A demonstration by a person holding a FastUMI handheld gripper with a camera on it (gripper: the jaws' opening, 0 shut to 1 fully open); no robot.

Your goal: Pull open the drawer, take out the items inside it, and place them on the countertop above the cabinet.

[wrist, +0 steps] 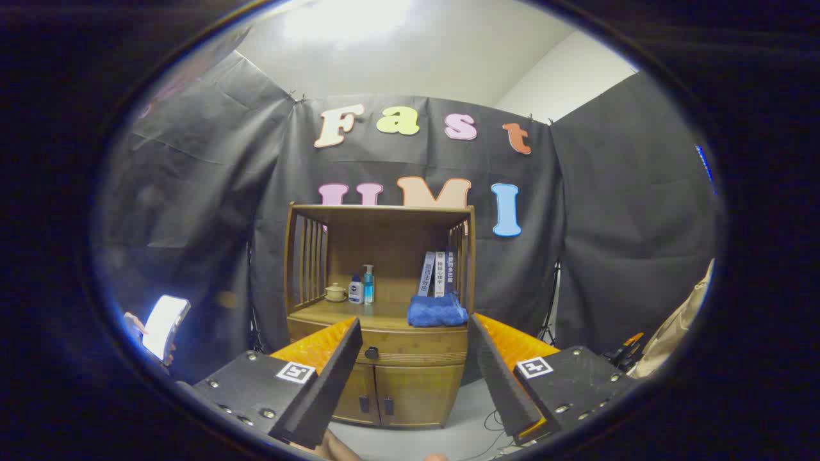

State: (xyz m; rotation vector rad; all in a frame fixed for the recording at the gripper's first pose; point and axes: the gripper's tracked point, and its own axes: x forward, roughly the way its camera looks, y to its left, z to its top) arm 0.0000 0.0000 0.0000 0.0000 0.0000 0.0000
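A lit phone (164, 325) in a hand at far left, then a wooden cabinet (384, 378) with its drawer (410, 352) closed, a cup (335, 292), two bottles (362, 287), books (439, 274) and a blue towel (437, 312) on its worktop (346, 314), seen beyond the tool (416, 336), fingers spread apart and holding nothing.

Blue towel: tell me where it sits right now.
In the gripper view, the folded blue towel lies on the cabinet's countertop, at its right front, just below the upright books. It shows beyond the open gripper, between its fingers.
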